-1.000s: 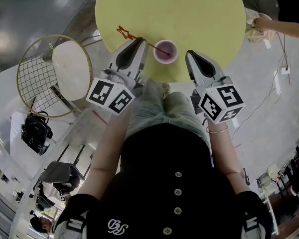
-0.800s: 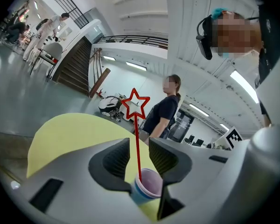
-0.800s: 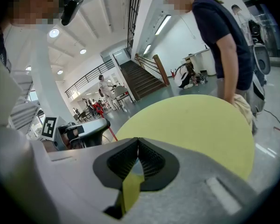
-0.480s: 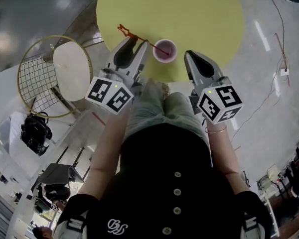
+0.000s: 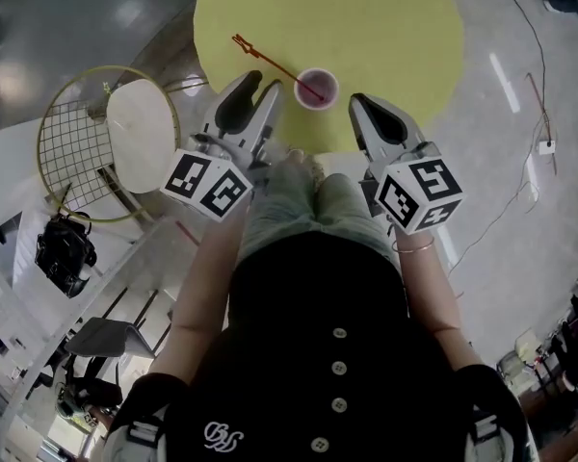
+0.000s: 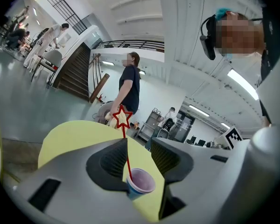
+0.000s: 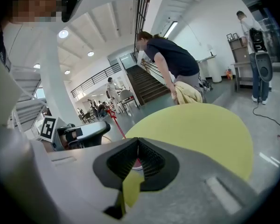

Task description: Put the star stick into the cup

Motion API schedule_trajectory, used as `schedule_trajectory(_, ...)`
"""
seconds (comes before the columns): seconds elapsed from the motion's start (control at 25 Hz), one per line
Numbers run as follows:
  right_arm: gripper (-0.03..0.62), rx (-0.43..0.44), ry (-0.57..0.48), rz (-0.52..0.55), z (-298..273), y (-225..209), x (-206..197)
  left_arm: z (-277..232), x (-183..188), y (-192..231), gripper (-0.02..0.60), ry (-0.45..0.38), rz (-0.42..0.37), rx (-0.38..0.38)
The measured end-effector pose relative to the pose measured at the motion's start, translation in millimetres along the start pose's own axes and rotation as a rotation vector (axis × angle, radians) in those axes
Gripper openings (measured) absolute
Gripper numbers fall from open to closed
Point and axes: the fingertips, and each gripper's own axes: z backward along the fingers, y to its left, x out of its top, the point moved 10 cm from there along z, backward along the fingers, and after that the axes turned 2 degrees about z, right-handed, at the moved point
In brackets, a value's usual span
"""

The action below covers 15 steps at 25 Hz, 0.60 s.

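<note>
Star stick (image 5: 273,64) sits in the cup (image 5: 316,88) on the yellow table (image 5: 385,27), leaning way out over the rim. Left gripper (image 5: 266,82) has just been opening its jaws. They're wide now, nothing pinched, with the stick just beyond them. Right gripper (image 5: 358,100) is closed up and empty. My worry: the cup looks light and sits near the table edge, so one bump on the stick from those left jaws could tip it.

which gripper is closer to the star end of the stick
Left. The left gripper, jaws just opened and clear of the star stick, sits just short of its star. The right gripper is on the cup's other side.
</note>
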Motion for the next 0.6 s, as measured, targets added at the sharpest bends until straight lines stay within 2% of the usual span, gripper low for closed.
schedule_trajectory(0.28,0.003,0.022,-0.029,0.048,11,10,6,16,2,-19,0.141,0.003,-0.015,-0.044)
schedule_trajectory(0.44,0.003,0.04,-0.031,0.082,15,16,9,18,7,-26,0.138,0.034,-0.033,-0.114)
schedule_trajectory(0.52,0.003,0.051,-0.032,0.105,17,19,12,18,14,-32,0.119,0.034,-0.051,-0.149)
schedule_trajectory(0.6,0.003,0.054,-0.045,0.122,19,23,16,19,21,-37,0.074,0.022,-0.076,-0.178)
